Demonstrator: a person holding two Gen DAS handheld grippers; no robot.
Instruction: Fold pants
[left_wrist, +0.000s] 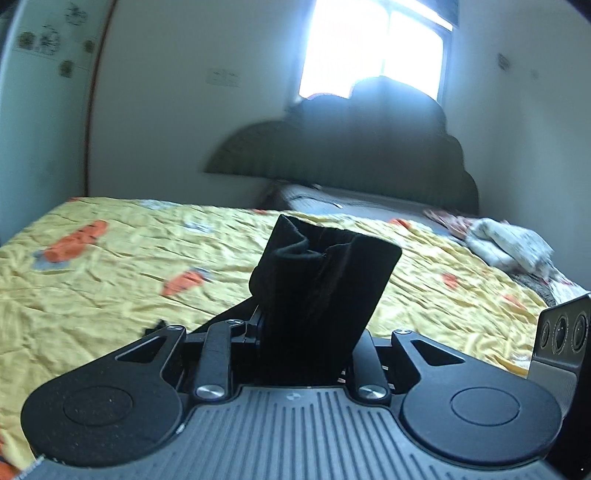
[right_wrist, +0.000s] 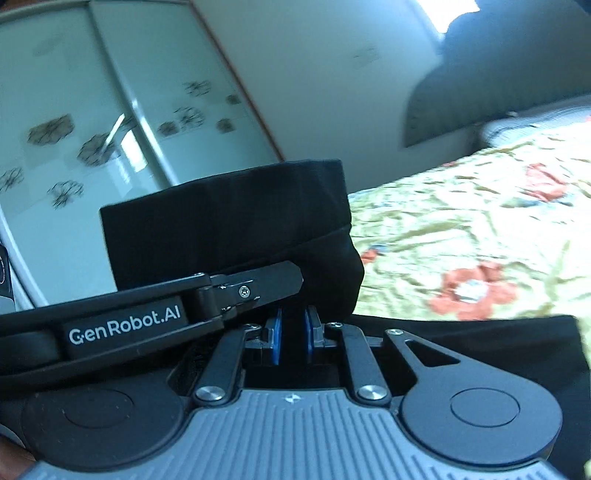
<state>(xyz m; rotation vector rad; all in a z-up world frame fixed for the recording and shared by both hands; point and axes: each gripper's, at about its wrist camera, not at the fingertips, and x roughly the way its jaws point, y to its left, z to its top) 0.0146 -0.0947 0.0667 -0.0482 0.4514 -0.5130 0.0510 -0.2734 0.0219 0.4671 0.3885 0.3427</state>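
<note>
Bedroom: yellow floral bedspread (left_wrist: 110, 266), dark headboard (left_wrist: 332, 155) under a bright window. Black pants (left_wrist: 321, 280) are off the bed, carried above it. Left gripper (left_wrist: 310, 328) is clamped on a bunched fabric edge. Right gripper (right_wrist: 293, 332), blue pads (right_wrist: 275, 334) nearly together, pinches the same cloth. Judging by this: mid-fold, nothing laid flat yet, final folds remain.

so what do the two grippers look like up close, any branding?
Both are matte black linkage arms with silver pivot screws on a ribbed grey base flanked by round black discs. The right gripper has blue pads. The left gripper, seen from the right wrist camera, carries white "GenRobot.AI" lettering. Its own pads are hidden. No cables show.
</note>
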